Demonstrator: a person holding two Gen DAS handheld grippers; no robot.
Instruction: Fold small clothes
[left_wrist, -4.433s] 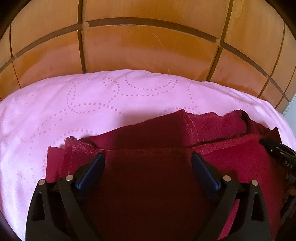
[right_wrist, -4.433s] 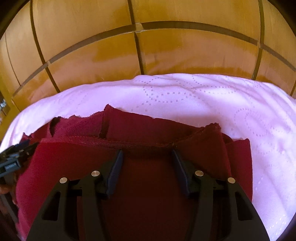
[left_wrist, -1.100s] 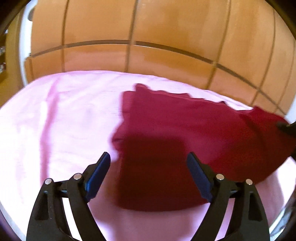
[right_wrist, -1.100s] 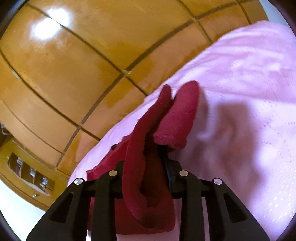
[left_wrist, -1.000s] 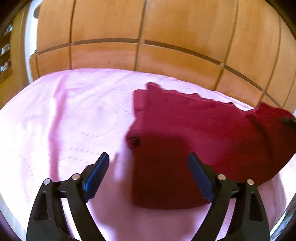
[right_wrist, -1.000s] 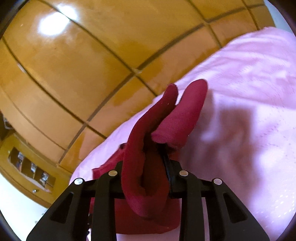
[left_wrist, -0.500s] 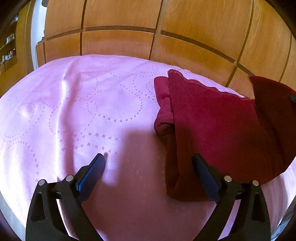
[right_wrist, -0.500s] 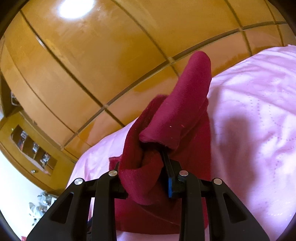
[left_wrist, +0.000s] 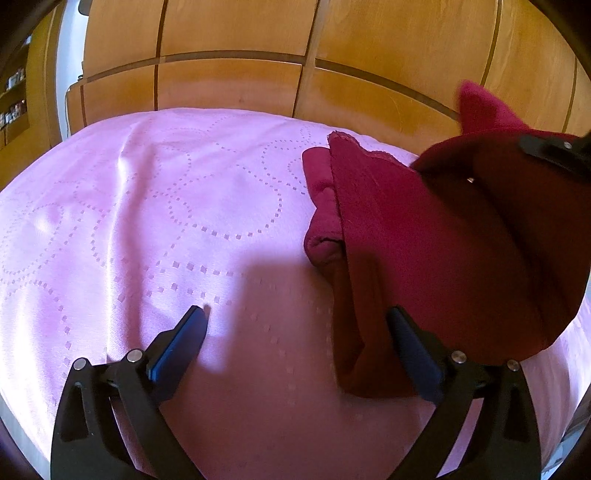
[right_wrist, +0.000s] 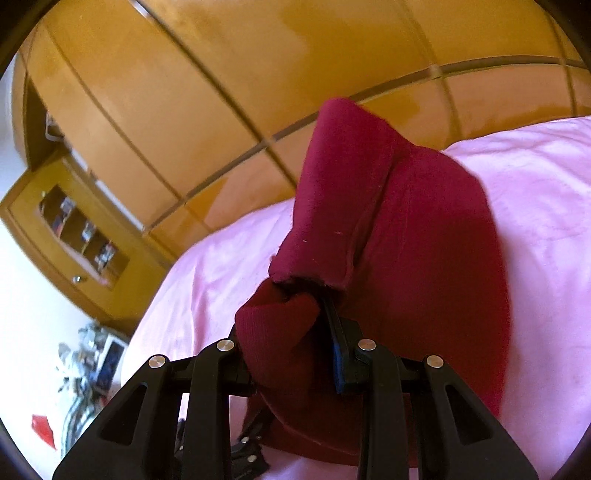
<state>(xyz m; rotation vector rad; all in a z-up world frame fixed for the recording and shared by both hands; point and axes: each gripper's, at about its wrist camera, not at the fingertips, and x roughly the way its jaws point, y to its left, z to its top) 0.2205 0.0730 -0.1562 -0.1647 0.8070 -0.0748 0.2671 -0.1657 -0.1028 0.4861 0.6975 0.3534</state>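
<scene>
A dark red garment (left_wrist: 424, 236) lies on the pink bedspread (left_wrist: 147, 221), with a thick folded roll along its left edge. My right gripper (right_wrist: 303, 306) is shut on a bunched end of the garment (right_wrist: 406, 229) and holds it lifted, so the cloth arches over the part still lying flat. In the left wrist view that right gripper (left_wrist: 554, 155) shows at the upper right, above the cloth. My left gripper (left_wrist: 297, 314) is open and low over the bedspread. Nothing lies between its fingers; its right finger (left_wrist: 410, 343) rests at the garment's near left edge.
A wooden panelled wall (left_wrist: 236, 37) rises just behind the bed. A wooden shelf unit (right_wrist: 74, 229) stands off the bed's left side, with clutter on the floor (right_wrist: 85, 362) beside it. Bare bedspread stretches left of the garment.
My right gripper has swept sideways with the garment's end, raising it over the rest of the cloth. My left gripper has opened a little wider and now sits left of the garment.
</scene>
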